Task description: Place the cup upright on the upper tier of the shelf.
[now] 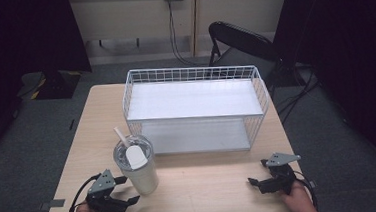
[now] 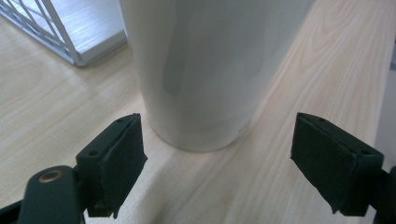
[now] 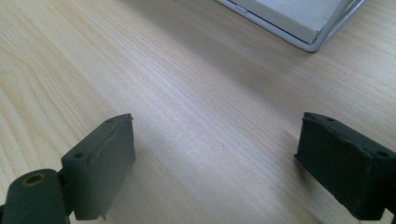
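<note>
Tall white plastic tumbler (image 1: 139,170) with clear lid, straw: upright, near tabletop's front-left corner. Left gripper (image 1: 123,190) nearer, jaws spread wide, tumbler base just ahead between them, untouched. Right gripper (image 1: 259,173) spread, holding nothing, well apart near front-right corner.

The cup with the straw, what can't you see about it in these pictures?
- Inside the cup: high view, the lid covers it, so any drink is hidden.
- Cup top and straw: left gripper view, cut off by the top edge.
- Cup's far side: hidden by its own body in both views.
- Gap between cup and left tongs: they stand open and look close, but touching is unclear.
</note>
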`<state>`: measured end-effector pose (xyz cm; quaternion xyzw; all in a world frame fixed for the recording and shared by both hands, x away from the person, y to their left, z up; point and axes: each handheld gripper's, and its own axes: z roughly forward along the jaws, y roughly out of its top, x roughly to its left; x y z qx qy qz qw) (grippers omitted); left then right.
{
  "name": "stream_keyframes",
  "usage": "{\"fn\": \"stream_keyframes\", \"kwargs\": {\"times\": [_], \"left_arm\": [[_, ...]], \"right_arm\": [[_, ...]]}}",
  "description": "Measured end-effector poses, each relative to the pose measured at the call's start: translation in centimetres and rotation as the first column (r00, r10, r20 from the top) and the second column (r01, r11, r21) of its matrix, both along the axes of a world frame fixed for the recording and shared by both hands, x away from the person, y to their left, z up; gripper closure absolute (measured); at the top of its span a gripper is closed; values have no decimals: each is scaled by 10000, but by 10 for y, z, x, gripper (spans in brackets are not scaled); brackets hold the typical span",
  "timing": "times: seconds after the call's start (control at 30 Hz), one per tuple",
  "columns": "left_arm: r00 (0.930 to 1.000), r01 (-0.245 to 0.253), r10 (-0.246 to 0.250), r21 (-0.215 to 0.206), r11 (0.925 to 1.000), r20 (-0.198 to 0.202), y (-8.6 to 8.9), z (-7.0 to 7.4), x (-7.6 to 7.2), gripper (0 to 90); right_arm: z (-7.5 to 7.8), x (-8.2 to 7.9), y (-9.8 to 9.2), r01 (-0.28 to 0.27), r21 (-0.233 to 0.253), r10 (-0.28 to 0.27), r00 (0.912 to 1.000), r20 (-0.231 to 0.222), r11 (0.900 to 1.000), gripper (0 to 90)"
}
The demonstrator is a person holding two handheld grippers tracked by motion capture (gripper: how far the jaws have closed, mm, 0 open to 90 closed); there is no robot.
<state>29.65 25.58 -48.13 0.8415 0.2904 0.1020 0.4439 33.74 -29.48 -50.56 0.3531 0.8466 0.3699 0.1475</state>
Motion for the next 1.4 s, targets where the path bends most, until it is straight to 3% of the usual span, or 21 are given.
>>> {"fn": "stream_keyframes", "kwargs": {"times": [0.17, 0.43, 0.53, 0.87, 1.4], "left_arm": [[9994, -128, 133, -152, 9998, 306, 1, 7, -1, 168], [9969, -366, 415, -734, 9966, 668, 1, 16, 1, 157], [9957, -401, 461, -745, 9964, 803, 1, 18, 1, 157], [9899, -427, 620, -1490, 9879, 1273, 0, 29, 4, 157], [9856, -281, 615, -2063, 9781, 1573, -14, 26, 10, 116]], "right_arm": [[0, 0, 0, 5, 3, -5, 10000, -7, 10000, 107], [0, 0, 0, 5, 0, -5, 10000, -7, 10000, 107], [0, 0, 0, 3, -2, -3, 10000, -4, 10000, 107], [0, 0, 0, 1, 1, -1, 10000, -5, 10000, 107], [0, 0, 0, 1, -1, -1, 10000, -5, 10000, 107]]}}
